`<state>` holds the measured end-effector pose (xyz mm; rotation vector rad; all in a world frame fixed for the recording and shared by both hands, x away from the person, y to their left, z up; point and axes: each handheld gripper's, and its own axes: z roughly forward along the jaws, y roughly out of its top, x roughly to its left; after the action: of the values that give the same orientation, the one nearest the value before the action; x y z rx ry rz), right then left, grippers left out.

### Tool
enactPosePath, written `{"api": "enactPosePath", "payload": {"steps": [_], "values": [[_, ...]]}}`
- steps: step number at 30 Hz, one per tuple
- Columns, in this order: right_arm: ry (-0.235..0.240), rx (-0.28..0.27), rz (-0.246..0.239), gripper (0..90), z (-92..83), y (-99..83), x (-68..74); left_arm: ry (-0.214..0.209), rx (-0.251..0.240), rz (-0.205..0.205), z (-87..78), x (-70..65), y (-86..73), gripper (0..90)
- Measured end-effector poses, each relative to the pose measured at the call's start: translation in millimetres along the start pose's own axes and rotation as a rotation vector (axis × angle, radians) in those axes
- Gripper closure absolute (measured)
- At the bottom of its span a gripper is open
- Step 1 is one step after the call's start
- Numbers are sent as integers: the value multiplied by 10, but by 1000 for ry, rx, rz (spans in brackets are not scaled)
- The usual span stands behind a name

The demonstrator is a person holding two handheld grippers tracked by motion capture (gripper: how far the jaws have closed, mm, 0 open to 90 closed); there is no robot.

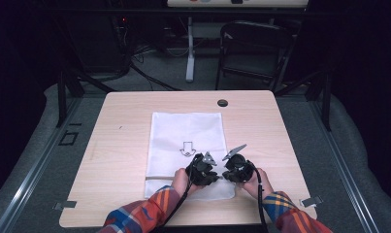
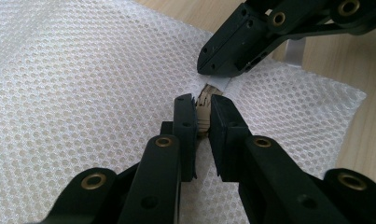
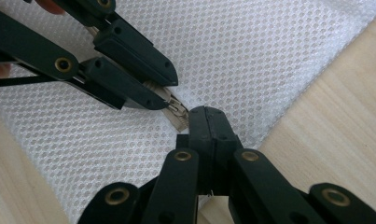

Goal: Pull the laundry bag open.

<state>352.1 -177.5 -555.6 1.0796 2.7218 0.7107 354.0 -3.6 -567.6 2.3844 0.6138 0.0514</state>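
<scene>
Flat on a pale wood-grain table (image 1: 115, 145), slightly right of centre and reaching to the near edge: a white mesh laundry bag (image 1: 183, 141), rectangular, honeycomb weave of fine round holes, printed with a small downward arrow (image 1: 187, 148). Along its near end, a beige zipper (image 2: 203, 109) with toothed tape. Left gripper (image 2: 203, 114), matte black with brass pivot pins, jaws drawn narrow and pinching the zipper tape between the pads. Right gripper (image 3: 207, 122), same build, jaws pressed fully together at the zipper's end, white fabric just beneath the tips; whether cloth or the pull is caught between them cannot be told. Tips of both nearly meeting over the bag's near right part.

From the high view: plaid sleeves, both hands close together, a round dark grommet (image 1: 222, 103) at the far table edge, a folding chair (image 1: 253, 48) beyond. From the gripper views: weave and zipper teeth, invisible from above.
</scene>
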Motion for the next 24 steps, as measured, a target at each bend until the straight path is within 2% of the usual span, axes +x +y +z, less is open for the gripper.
{"api": "enactPosePath", "payload": {"steps": [1,4,9,11,16,20,24], "values": [[2,-10,13,900,5,-7,0,-14,-3,-6,-6,12,-3,811],[6,-6,10,900,-1,-12,-12,-9,1,-16,-46,44,-21,811],[2,-13,12,900,8,-8,0,-29,0,-47,-111,99,-79,809],[3,1,-32,900,0,9,3,-29,1,-53,-102,101,-89,809],[9,-57,-49,900,-16,49,58,-36,-2,-60,-94,107,-96,807],[-5,-40,-59,900,38,66,99,-33,-3,-57,-93,106,-96,807],[-8,-48,-76,900,83,59,123,-31,-1,-55,-93,102,-95,807]]}}
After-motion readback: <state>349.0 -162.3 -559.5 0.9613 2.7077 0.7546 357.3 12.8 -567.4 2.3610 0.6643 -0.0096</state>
